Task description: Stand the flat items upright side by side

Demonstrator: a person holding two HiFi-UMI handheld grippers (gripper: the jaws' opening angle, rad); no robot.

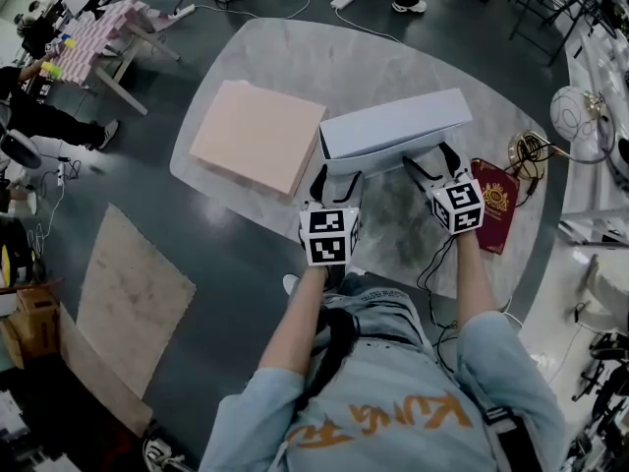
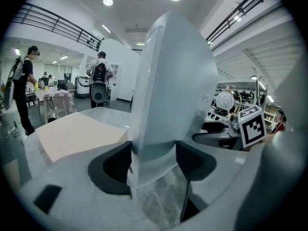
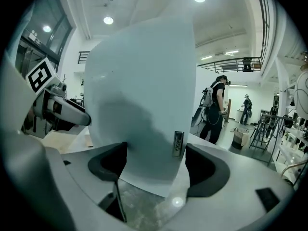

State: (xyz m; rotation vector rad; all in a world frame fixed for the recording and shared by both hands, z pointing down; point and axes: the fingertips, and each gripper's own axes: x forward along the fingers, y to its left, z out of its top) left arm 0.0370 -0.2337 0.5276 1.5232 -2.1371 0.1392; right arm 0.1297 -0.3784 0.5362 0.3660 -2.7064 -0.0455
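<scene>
Reading left gripper (image 1: 337, 175) and right gripper (image 1: 430, 157) as spread wide with nothing clamped, tips set low at the near broad face of the white box (image 1: 393, 126), already up on its long edge mid marble table (image 1: 295, 57), just beside the pink box (image 1: 257, 136) lying flat to its left. Push low and evenly with both tips to slide rather than tip it, then back out straight and slowly, watching for lean. Keep space on the left for standing the pink box alongside, and mind the red booklet (image 1: 496, 205) near the right gripper.
</scene>
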